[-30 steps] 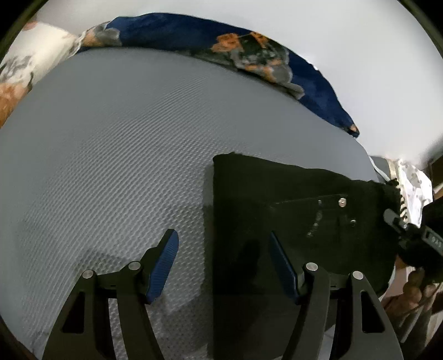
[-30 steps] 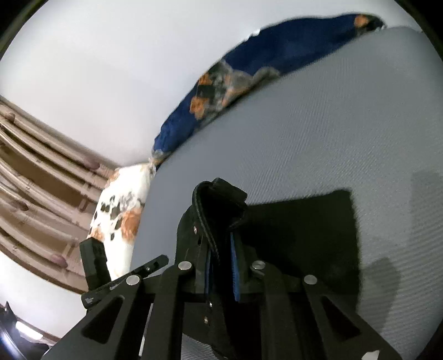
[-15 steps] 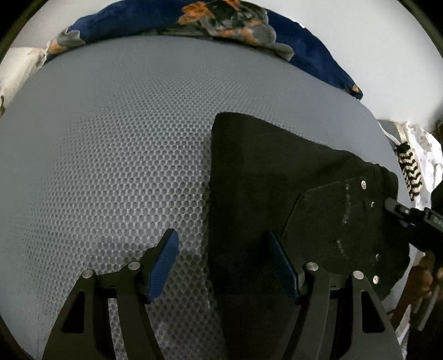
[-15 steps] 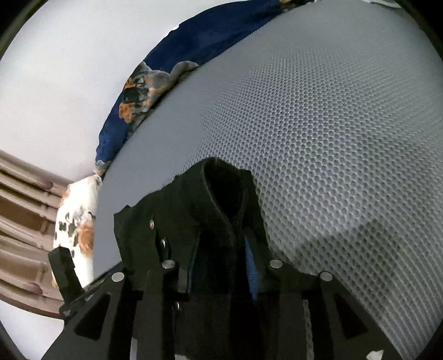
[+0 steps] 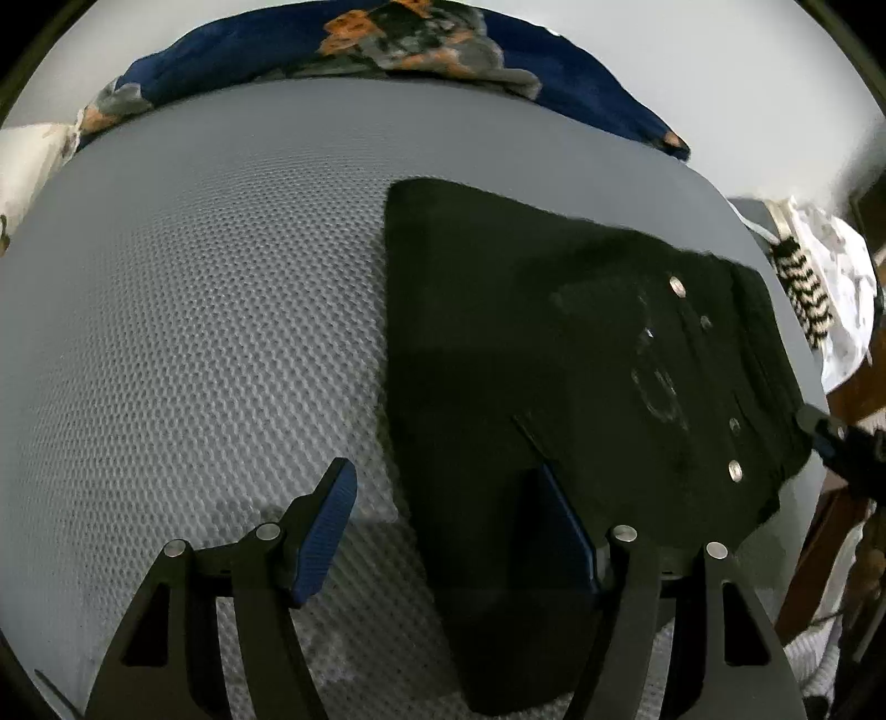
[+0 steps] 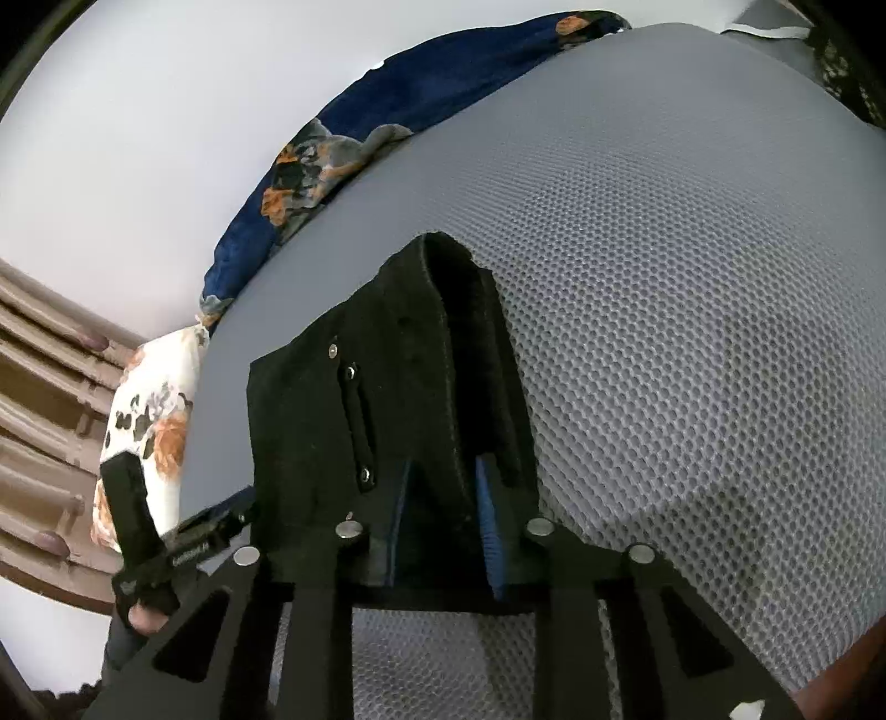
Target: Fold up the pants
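left gripper (image 5: pixel 448 526) – open over mesh mattress (image 5: pixel 194 332) | right gripper (image 6: pixel 443 509) – just closing, clamps black pants (image 6: pixel 387 387)

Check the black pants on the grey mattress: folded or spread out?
Folded. The pants lie as a compact block with straight edges, legs doubled under; the waistband end still stands raised between the right gripper fingers.

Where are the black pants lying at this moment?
In the left wrist view the black pants lie folded on the right half of the grey mesh mattress, below the blue floral blanket.
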The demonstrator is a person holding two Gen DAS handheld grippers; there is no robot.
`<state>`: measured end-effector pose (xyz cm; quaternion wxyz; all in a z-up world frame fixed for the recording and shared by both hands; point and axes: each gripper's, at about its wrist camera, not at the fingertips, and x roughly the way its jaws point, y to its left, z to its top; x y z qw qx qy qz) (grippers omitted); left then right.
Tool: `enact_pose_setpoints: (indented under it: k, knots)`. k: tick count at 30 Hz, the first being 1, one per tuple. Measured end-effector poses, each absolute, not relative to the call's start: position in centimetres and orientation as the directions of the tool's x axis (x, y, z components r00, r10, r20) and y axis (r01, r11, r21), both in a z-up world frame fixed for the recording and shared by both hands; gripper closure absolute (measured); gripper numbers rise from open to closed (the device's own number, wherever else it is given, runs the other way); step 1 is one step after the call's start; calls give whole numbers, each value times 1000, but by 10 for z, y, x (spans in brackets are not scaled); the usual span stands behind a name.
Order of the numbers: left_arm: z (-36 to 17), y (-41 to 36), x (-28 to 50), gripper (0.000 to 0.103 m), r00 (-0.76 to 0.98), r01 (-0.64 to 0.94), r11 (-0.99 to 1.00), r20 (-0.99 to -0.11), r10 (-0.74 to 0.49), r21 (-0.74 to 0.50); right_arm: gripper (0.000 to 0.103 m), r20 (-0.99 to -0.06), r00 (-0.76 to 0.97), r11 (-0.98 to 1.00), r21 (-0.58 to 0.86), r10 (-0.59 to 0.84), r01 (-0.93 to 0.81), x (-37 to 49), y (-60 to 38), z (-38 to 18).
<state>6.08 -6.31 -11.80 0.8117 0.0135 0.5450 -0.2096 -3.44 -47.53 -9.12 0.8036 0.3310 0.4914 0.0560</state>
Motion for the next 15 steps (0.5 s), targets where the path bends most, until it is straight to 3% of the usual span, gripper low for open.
enact_pose_setpoints:
  k: [4, 9, 15]
  knots:
    - [-118, -67, 49, 35, 319, 375, 906, -890, -326, -197, 82, -757, 516, 785, 575, 402, 232, -38, -473, -90]
    - [-116, -78, 47, 35, 332, 384, 907, -890, -313, -176, 93, -775, 525, 825, 523, 353, 217, -45, -464, -81]
    - [-113, -82, 42, 35, 348, 399, 904, -887, -305, -154, 95, -784, 533, 840, 494, 319, 224, -54, -457, -72]
